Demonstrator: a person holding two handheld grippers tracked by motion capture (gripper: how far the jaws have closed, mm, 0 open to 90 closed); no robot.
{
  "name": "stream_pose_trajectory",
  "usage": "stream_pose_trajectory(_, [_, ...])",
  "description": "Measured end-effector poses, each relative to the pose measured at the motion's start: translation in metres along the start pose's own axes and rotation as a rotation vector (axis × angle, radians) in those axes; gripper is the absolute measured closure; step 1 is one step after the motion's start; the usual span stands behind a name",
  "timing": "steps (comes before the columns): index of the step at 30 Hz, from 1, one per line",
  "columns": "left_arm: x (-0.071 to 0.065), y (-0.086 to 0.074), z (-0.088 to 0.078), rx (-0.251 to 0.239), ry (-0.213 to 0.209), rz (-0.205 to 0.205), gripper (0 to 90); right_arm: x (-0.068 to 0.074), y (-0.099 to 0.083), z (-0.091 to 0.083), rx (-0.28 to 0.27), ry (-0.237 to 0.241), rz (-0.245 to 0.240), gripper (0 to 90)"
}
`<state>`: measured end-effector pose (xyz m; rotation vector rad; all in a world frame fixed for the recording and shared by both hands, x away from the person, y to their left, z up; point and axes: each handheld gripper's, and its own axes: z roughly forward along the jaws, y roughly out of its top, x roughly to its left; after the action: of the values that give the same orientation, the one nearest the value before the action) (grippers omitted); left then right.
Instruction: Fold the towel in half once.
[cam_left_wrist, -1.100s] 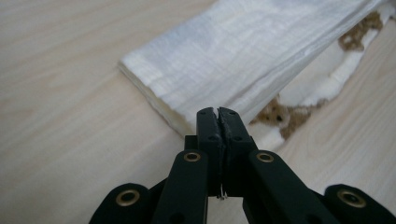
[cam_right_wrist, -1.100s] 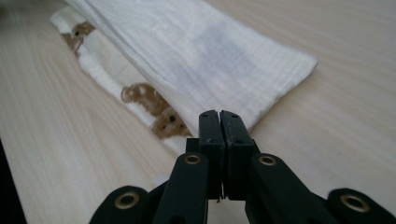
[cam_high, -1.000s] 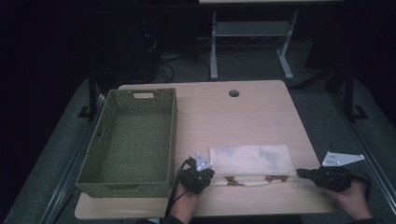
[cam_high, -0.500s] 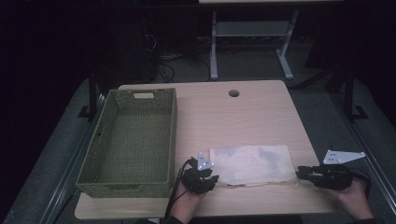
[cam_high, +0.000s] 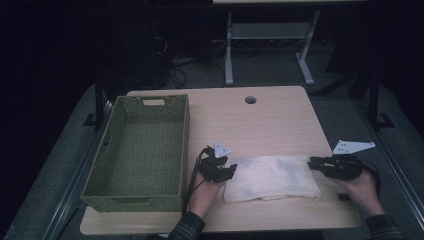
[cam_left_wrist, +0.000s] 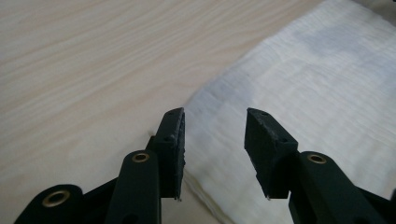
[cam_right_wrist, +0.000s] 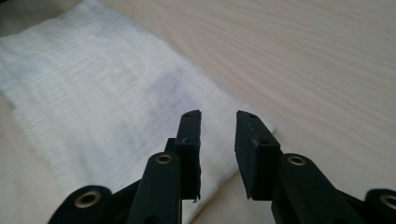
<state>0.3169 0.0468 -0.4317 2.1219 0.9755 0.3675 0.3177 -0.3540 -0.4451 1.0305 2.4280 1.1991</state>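
Observation:
A folded white towel (cam_high: 270, 177) lies flat on the wooden table (cam_high: 260, 125), near its front edge. My left gripper (cam_high: 231, 171) sits at the towel's left end. Its jaws have just been opening, and they stand open over the towel's edge (cam_left_wrist: 303, 93) with nothing pinched between them (cam_left_wrist: 214, 135). My right gripper (cam_high: 313, 163) is at the towel's right end. Its jaws have also just been opening. They stand a little apart (cam_right_wrist: 218, 135) above the towel's corner (cam_right_wrist: 93, 84), with the pads clear of the cloth.
A green woven basket (cam_high: 134, 201) stands empty on the table's left side, close to my left hand. A round cable hole (cam_high: 250, 100) sits near the far edge. Bare table stretches beyond the towel. A dark floor and a metal stand (cam_high: 230, 50) lie behind.
Both grippers were shut on the towel's ends a second ago. They have since opened, let the cloth go and shifted slightly away from the person. The towel now lies flat.

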Motion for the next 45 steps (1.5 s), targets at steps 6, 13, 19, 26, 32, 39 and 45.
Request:
stream_pose_trajectory(6, [0.012, 0.008, 0.016, 0.013, 0.031, 0.004, 57.6, -0.024, 0.012, 0.024, 0.011, -0.025, 0.02, 72.1])
stream_pose_trajectory(13, [0.023, 0.007, 0.023, 0.028, 0.052, -0.008, 57.4, -0.04, 0.006, 0.04, 0.059, -0.021, 0.045, 72.7])
stream_pose_trajectory(19, [0.028, 0.003, 0.028, 0.054, 0.061, -0.001, 57.1, -0.038, 0.003, 0.047, 0.075, -0.016, 0.018, 75.3])
stream_pose_trajectory(26, [0.031, -0.002, 0.037, 0.1, 0.059, 0.005, 57.7, -0.035, 0.003, 0.047, 0.075, 0.0, 0.018, 84.0])
stream_pose_trajectory(32, [0.032, -0.003, 0.041, 0.104, 0.013, -0.005, 70.0, -0.035, 0.003, 0.048, 0.074, 0.004, 0.01, 85.8])
stream_pose_trajectory(39, [0.031, 0.001, 0.04, 0.095, -0.019, -0.017, 85.0, -0.034, 0.004, 0.047, 0.084, -0.02, -0.005, 87.2])
stream_pose_trajectory(45, [0.035, 0.014, 0.035, 0.03, -0.011, -0.02, 85.1, -0.04, 0.008, 0.038, 0.059, -0.053, 0.001, 87.3])
